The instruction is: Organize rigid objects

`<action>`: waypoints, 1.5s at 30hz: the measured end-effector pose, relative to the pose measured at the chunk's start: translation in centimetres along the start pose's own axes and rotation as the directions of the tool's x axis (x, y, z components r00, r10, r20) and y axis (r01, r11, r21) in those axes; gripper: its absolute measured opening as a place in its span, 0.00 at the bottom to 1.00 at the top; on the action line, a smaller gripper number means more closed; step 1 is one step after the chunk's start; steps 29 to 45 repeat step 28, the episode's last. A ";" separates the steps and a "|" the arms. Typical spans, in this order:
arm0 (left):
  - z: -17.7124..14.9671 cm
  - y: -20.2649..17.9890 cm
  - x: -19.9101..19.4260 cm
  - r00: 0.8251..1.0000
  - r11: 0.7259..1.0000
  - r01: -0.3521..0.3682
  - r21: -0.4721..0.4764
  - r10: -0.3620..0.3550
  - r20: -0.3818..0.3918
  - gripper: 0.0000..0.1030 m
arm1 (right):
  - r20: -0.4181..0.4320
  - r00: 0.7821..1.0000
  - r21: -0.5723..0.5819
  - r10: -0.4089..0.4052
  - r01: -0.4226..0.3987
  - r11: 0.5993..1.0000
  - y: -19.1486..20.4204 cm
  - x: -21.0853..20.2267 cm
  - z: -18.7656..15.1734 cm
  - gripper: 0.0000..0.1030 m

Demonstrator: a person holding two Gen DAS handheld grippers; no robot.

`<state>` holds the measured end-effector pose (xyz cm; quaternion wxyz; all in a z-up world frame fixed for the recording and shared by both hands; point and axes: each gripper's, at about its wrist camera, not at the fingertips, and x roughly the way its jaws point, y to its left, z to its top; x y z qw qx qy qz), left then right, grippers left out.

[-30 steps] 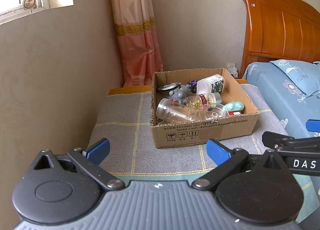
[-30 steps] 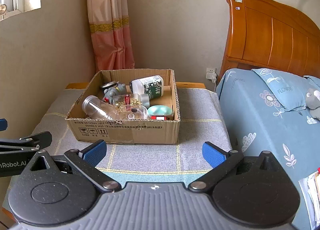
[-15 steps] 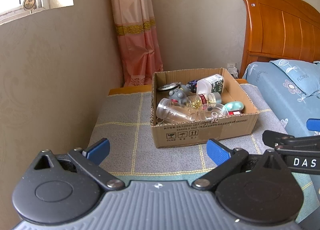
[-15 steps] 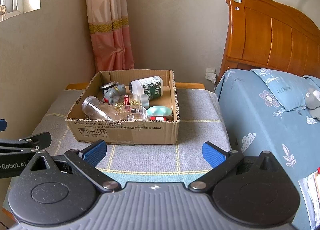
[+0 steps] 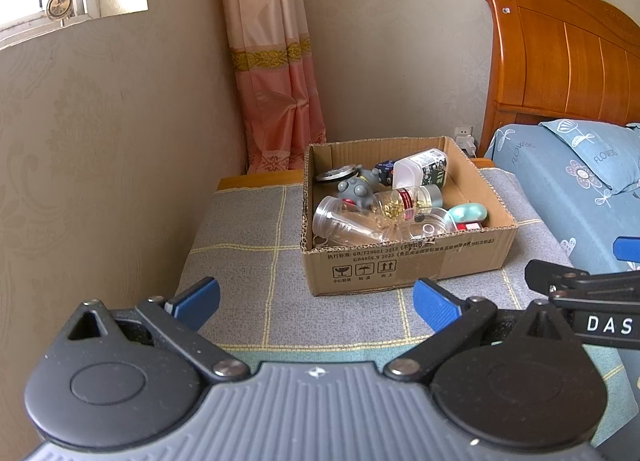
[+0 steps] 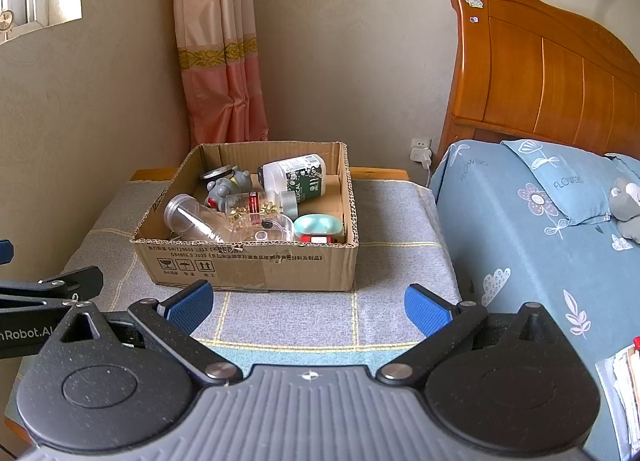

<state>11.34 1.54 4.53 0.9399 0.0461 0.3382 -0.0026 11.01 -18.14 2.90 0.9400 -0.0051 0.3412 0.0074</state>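
- The left gripper (image 5: 316,301) has its blue fingers wide apart, holding nothing, hovering over the near edge of the grey cloth (image 5: 248,261).
- The right gripper (image 6: 306,303) is likewise spread and holding nothing, just beside the left one.
- Beyond both, a cardboard box (image 6: 248,265) sits on the cloth, toward the far side.
- Inside lie a clear cup (image 6: 192,221) on its side at the near left, a grey toy (image 6: 228,187), a jar of gold bits (image 6: 256,205), a white bottle (image 6: 296,181) at the far right, and a mint case (image 6: 318,225) at the near right.
- A bed (image 6: 520,221) stands to the right, a curtain (image 6: 220,61) at the far corner.
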 end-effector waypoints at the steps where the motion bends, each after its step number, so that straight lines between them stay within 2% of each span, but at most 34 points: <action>1: 0.0 0.0 0.0 1.000 1.000 0.000 0.000 0.000 0.000 0.99 | 0.000 1.000 -0.001 0.000 0.000 1.000 0.0 0.0 0.0 1.00; 45: -0.1 -0.1 -0.1 1.000 1.000 -0.006 -0.001 0.006 0.003 0.99 | 0.007 1.000 0.001 0.000 0.000 1.000 -0.2 -0.2 0.1 1.00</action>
